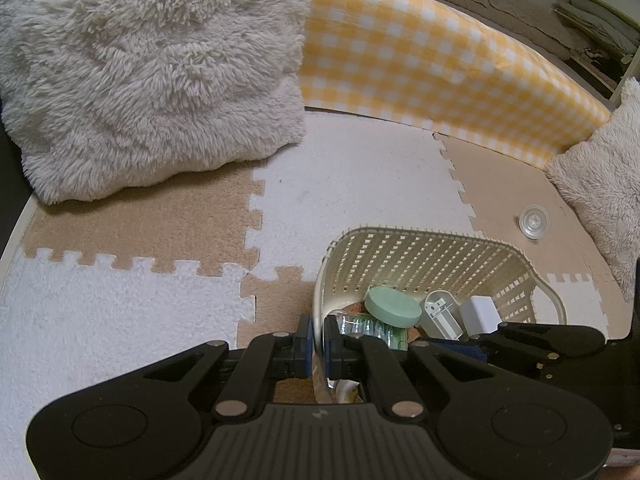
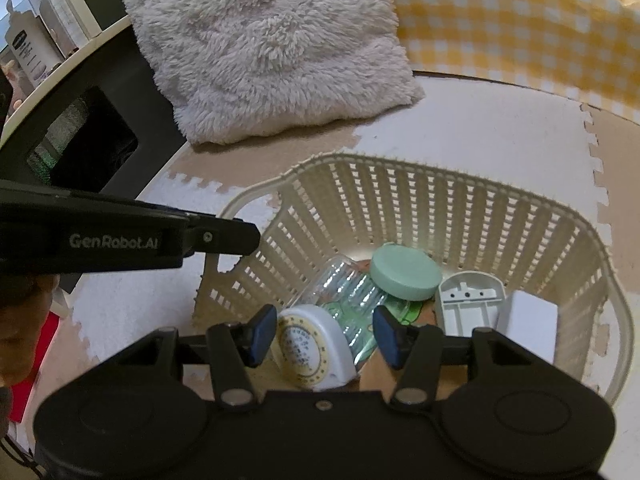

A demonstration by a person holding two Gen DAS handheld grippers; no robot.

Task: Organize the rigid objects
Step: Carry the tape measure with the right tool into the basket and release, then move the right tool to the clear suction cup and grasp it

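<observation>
A cream lattice basket (image 1: 420,256) stands on the foam puzzle mat. My left gripper (image 1: 319,344) is shut on its near left rim. From the right wrist view its black body reaches that rim (image 2: 244,236) from the left. The basket (image 2: 440,204) holds a green round lid (image 2: 404,272), a clear ribbed bottle (image 2: 348,292), a grey plastic shell (image 2: 468,304) and a white block (image 2: 528,320). My right gripper (image 2: 326,334) hangs open over the basket. A white timer with a yellow dial (image 2: 310,348) lies between its blue pads, with a gap on its right side.
A clear round cap (image 1: 534,222) lies on the mat right of the basket. A fluffy cream pillow (image 1: 152,72) and a yellow checked bumper (image 1: 420,60) close off the back, and a second pillow (image 1: 600,184) sits at the right. A black cabinet (image 2: 92,136) stands to the left.
</observation>
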